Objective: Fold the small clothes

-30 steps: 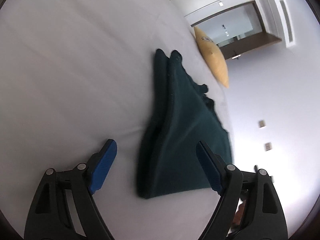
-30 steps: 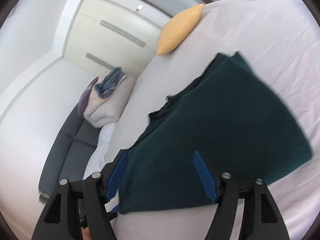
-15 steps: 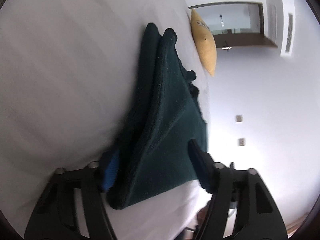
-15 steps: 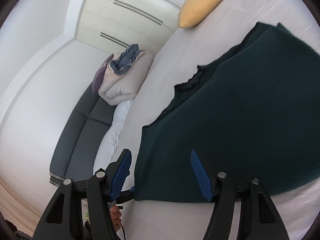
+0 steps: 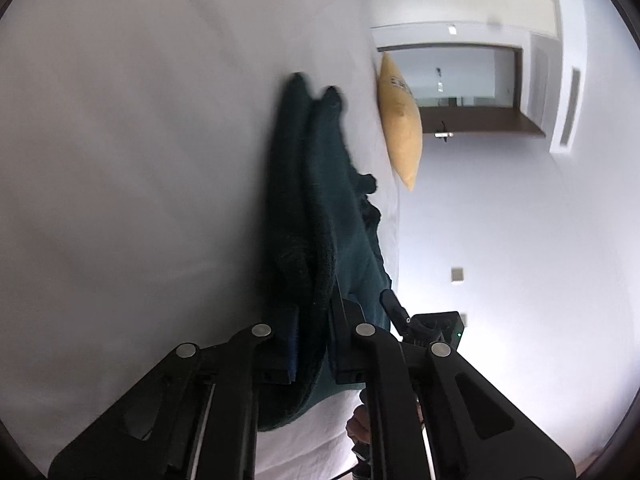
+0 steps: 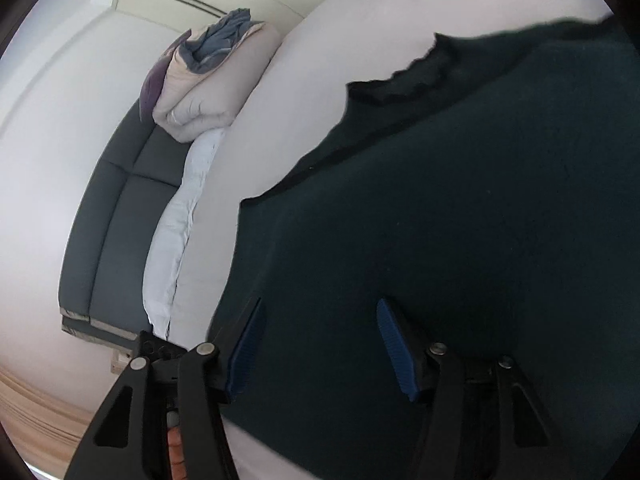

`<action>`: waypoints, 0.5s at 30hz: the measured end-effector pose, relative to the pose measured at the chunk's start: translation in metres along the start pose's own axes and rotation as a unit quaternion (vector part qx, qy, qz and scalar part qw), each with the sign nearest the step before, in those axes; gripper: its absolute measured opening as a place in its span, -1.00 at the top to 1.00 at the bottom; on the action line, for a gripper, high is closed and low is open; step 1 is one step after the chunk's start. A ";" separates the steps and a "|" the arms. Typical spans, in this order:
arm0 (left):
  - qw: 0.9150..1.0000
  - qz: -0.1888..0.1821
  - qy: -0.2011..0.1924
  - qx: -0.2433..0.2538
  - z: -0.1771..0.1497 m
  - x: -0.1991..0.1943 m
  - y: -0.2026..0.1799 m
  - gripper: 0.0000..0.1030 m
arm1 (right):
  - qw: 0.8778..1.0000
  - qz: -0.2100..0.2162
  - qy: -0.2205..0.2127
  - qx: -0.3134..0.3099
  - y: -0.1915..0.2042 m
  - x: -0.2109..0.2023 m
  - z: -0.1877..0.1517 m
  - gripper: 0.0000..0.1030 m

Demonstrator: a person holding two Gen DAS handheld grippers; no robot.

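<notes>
A dark green knitted garment lies folded on the white bed sheet. My left gripper is shut on the garment's near folded edge, with cloth pinched between the blue pads. In the right wrist view the same garment fills most of the frame. My right gripper is open, its blue pads spread over the garment's near edge with cloth between and under them. The right gripper also shows in the left wrist view, beside the garment.
A yellow pillow lies at the far end of the bed. A folded duvet rests on a dark grey sofa beside the bed. A white sheet edge hangs between bed and sofa.
My left gripper moved forward onto the garment's folded edge and closed on it. My right gripper moved lower and closer over the garment and stayed open.
</notes>
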State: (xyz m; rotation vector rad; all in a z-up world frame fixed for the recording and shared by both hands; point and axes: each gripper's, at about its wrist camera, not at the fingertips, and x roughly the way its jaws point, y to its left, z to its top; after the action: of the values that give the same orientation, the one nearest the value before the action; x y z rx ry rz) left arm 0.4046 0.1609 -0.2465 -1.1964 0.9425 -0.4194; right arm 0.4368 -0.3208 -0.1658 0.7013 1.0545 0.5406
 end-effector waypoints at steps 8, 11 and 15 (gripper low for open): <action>0.984 0.038 0.035 0.169 -0.024 0.082 -0.132 0.84 | 0.990 0.122 -0.031 0.060 -0.035 -0.052 0.015 -0.32; 0.973 0.047 0.069 0.214 -0.050 0.143 -0.163 0.84 | 0.982 0.162 -0.057 0.081 -0.054 -0.082 0.032 -0.43; 0.956 0.096 0.110 0.253 -0.093 0.214 -0.157 0.84 | 0.977 0.178 -0.051 0.103 -0.076 -0.094 0.050 -0.58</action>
State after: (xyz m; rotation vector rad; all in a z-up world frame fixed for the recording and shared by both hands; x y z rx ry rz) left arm 0.4820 -0.1037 -0.1929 -0.5944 1.0515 -0.6026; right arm 0.4498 -0.4505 -0.1511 1.1029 0.8994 0.7001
